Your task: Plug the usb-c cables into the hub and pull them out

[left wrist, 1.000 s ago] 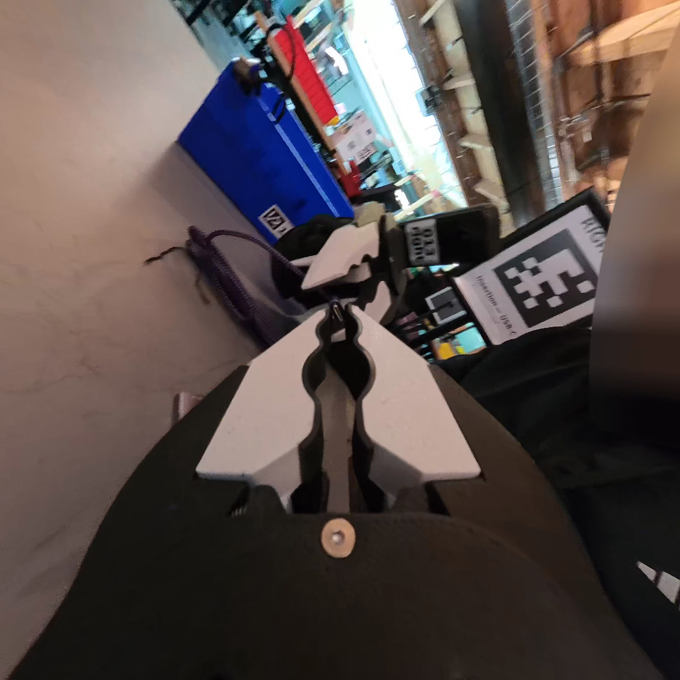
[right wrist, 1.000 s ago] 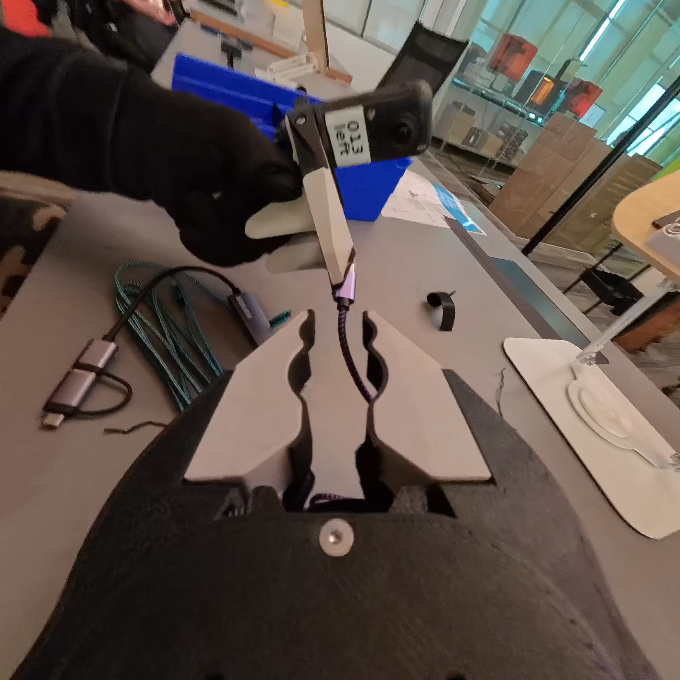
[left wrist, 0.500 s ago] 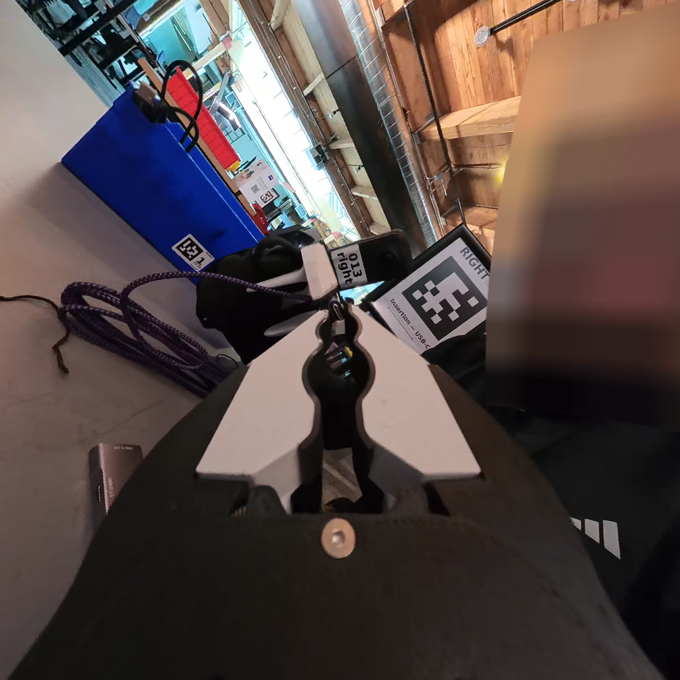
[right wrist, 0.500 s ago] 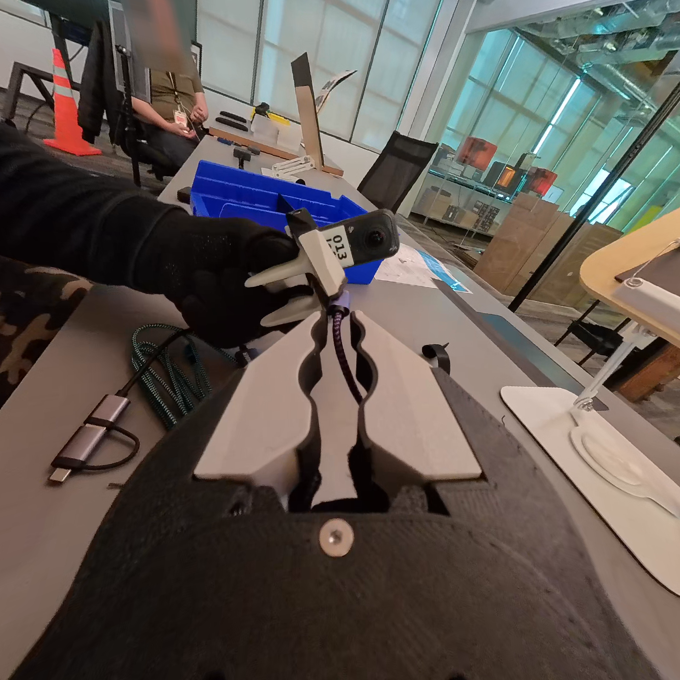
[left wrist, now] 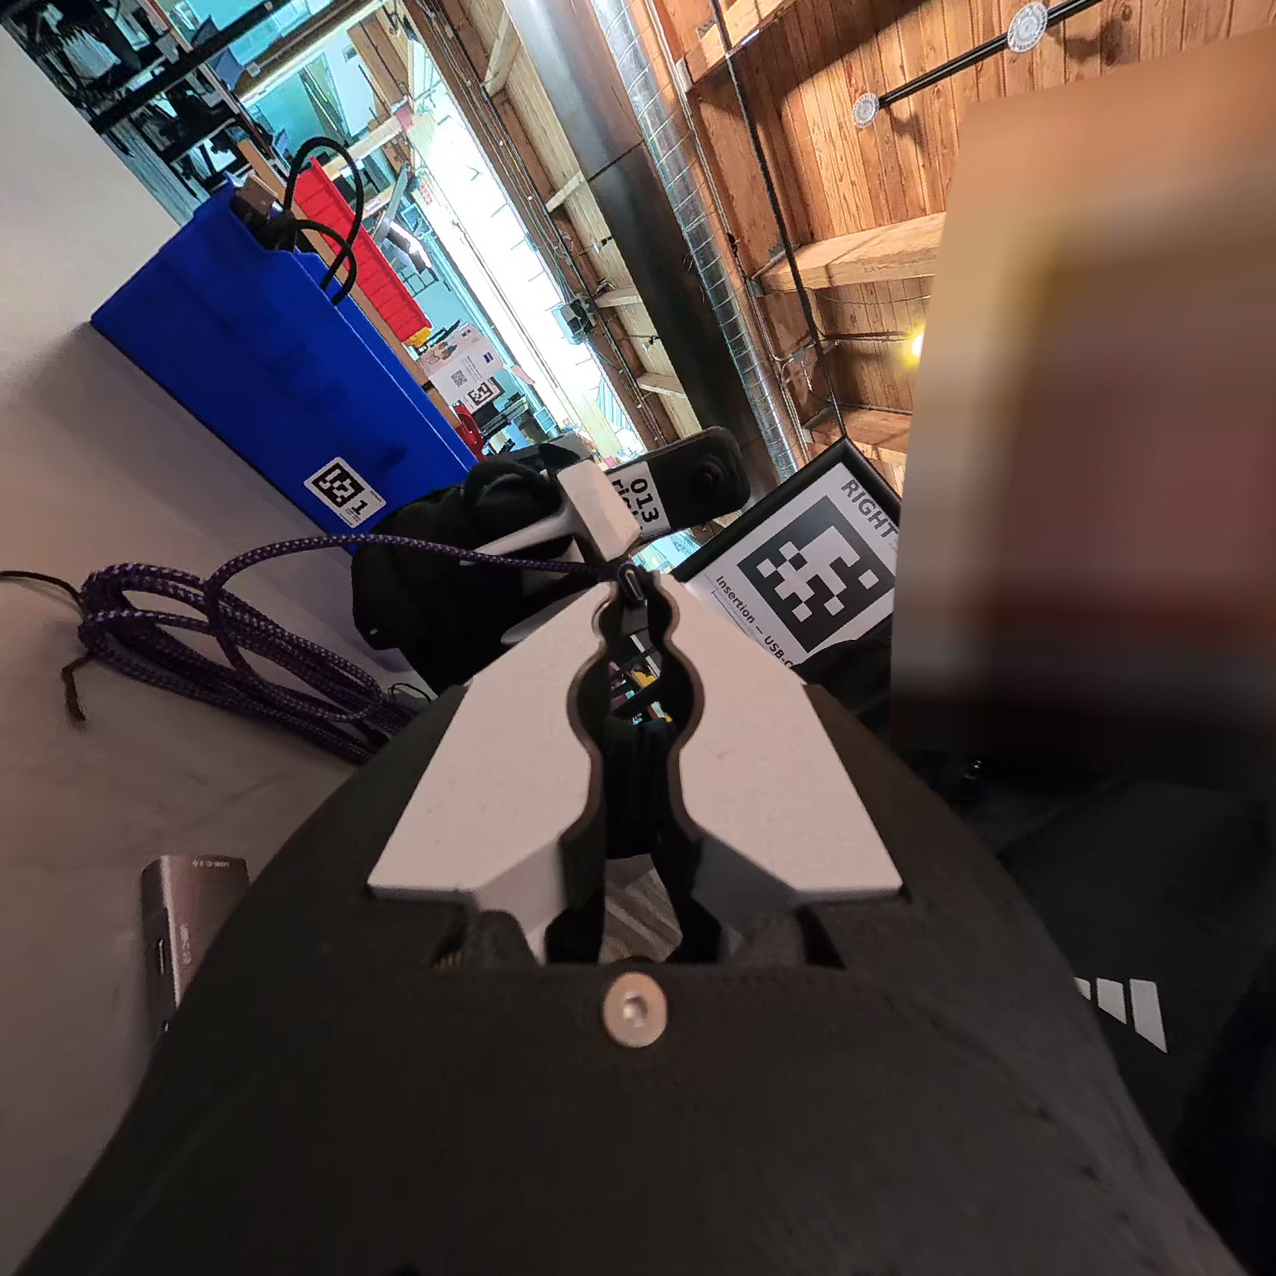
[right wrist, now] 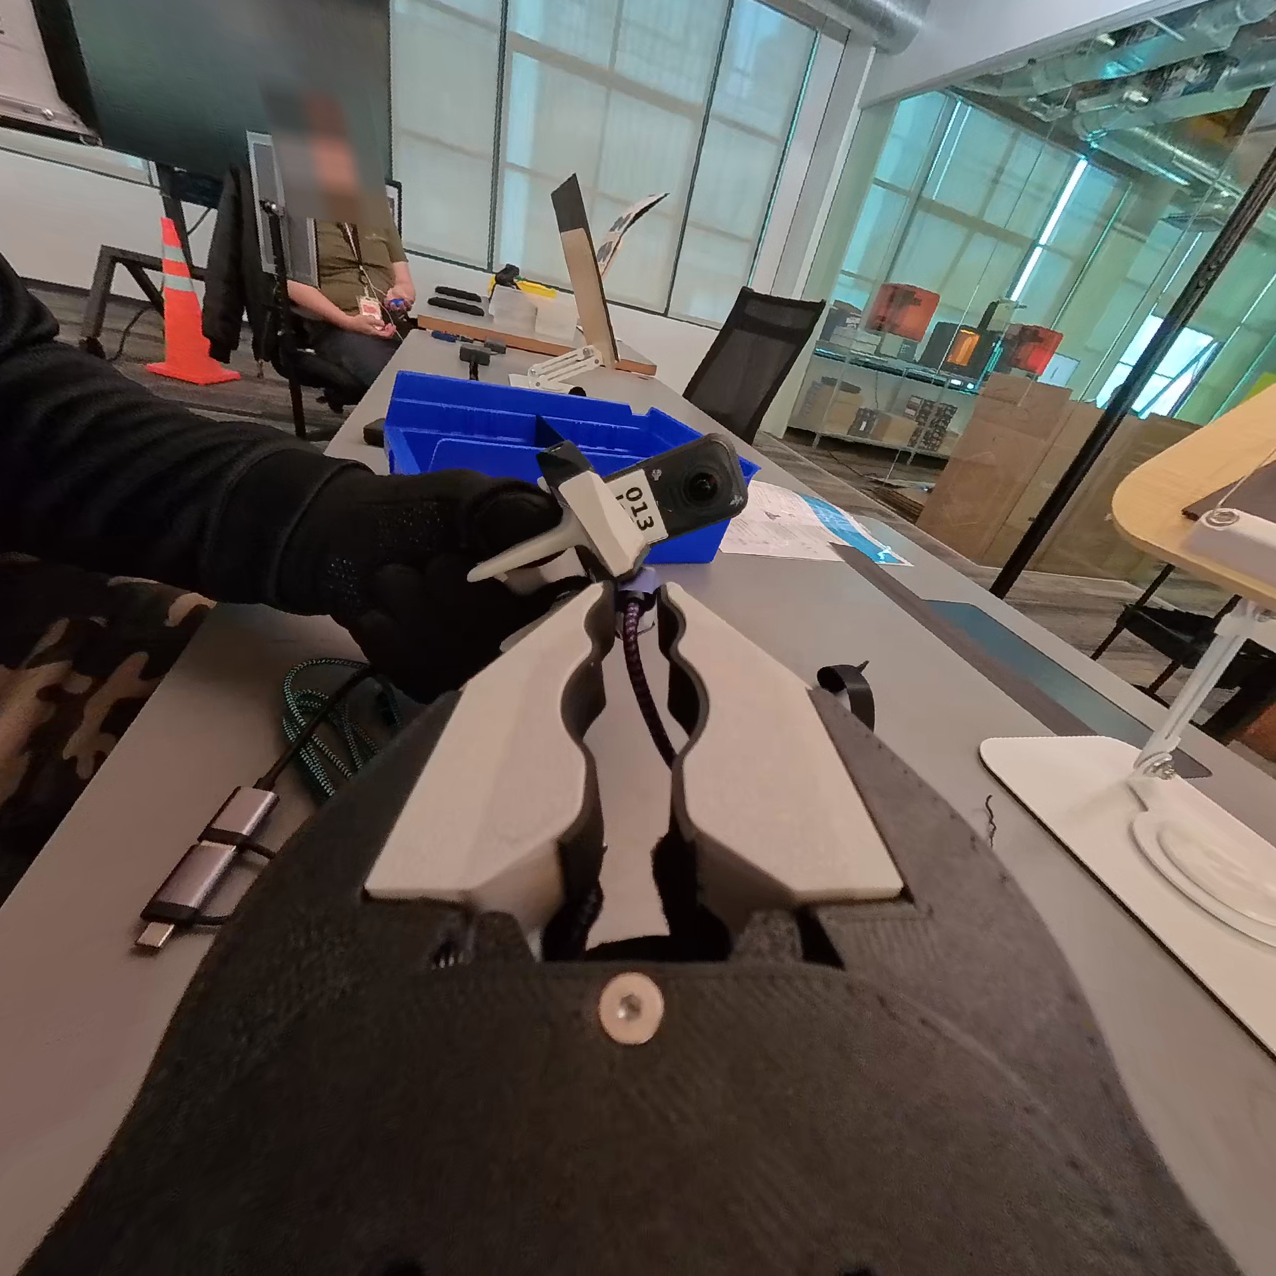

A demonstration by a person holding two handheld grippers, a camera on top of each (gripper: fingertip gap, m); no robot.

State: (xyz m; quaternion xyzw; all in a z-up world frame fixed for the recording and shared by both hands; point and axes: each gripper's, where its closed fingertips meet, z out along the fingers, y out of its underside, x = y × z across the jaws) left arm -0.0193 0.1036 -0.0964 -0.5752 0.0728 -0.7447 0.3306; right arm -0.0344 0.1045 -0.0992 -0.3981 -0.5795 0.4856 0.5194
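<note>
Left wrist view
- Left hand-held gripper (left wrist: 632,594): we see its grey fingers drawn narrow, pinching the metal tip of a usb-c plug (left wrist: 630,583) at centre frame.
- Purple cable (left wrist: 228,642): we follow the braided line from the plug leftward to a loose coil lying on the grey worktop (left wrist: 103,794) at middle left.
- Hub (left wrist: 183,918): a grey metal block at lower left, flat on the worktop, partly behind the gripper body.
- Right hand-held gripper (left wrist: 597,514): just beyond the plug, held by a black-gloved hand (left wrist: 449,587); we cannot tell its grip from this view.
- Blue bin (left wrist: 276,373): upper left, with a black cable looped over its rim.
- Marker card (left wrist: 808,580): black-and-white card, right of centre.

Right wrist view
- Right hand-held gripper (right wrist: 634,607): its fingers stand narrow with a gap left; the purple cable (right wrist: 645,690) runs up between them, and we cannot tell whether they clamp it.
- Left hand-held gripper (right wrist: 625,573): at centre, in a black-gloved hand (right wrist: 414,573), tips closed on the lilac plug (right wrist: 635,585) at the cable's end.
- Grey adapters (right wrist: 207,863): lower left on the worktop (right wrist: 897,635), joined to a teal braided cable (right wrist: 324,725).
- Blue bin (right wrist: 483,428): upper centre.
- White stand base (right wrist: 1105,828): right edge.
- Seated person (right wrist: 352,290): upper left, beside an orange cone (right wrist: 186,311).
</note>
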